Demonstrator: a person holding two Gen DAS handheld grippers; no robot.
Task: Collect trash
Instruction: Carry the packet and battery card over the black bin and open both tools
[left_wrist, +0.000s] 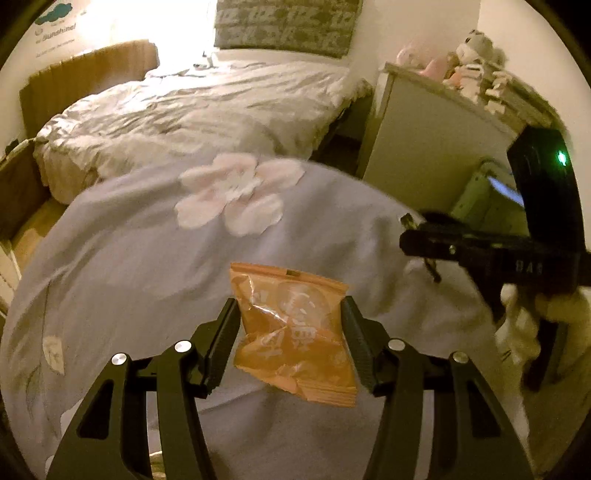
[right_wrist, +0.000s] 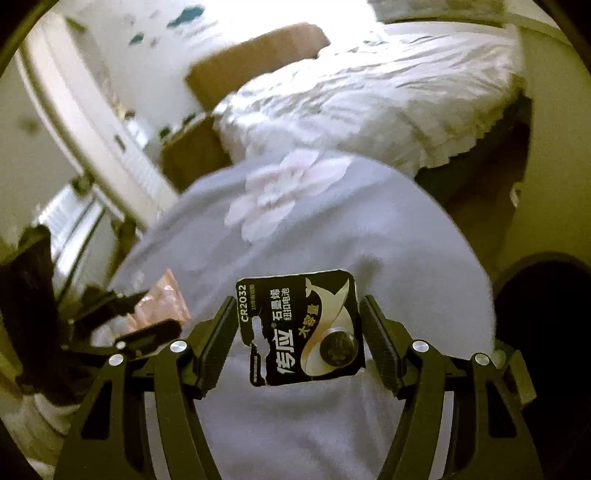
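My left gripper (left_wrist: 291, 328) is shut on an orange snack wrapper (left_wrist: 291, 332), held by its sides above a lilac bed cover (left_wrist: 147, 258) with a pink flower print. My right gripper (right_wrist: 297, 328) is shut on a black CR2032 battery card (right_wrist: 301, 328), torn at its left edge, held above the same cover (right_wrist: 332, 229). The right gripper also shows at the right of the left wrist view (left_wrist: 417, 240), in a gloved hand. The left gripper and the orange wrapper (right_wrist: 162, 302) show at the left of the right wrist view.
A second bed with a white crumpled duvet (left_wrist: 203, 110) lies beyond. A white cabinet (left_wrist: 424, 140) topped with plush toys (left_wrist: 476, 55) stands at the right. Cardboard boxes (right_wrist: 195, 151) sit by the far bed. A white frame (right_wrist: 85, 122) runs along the left.
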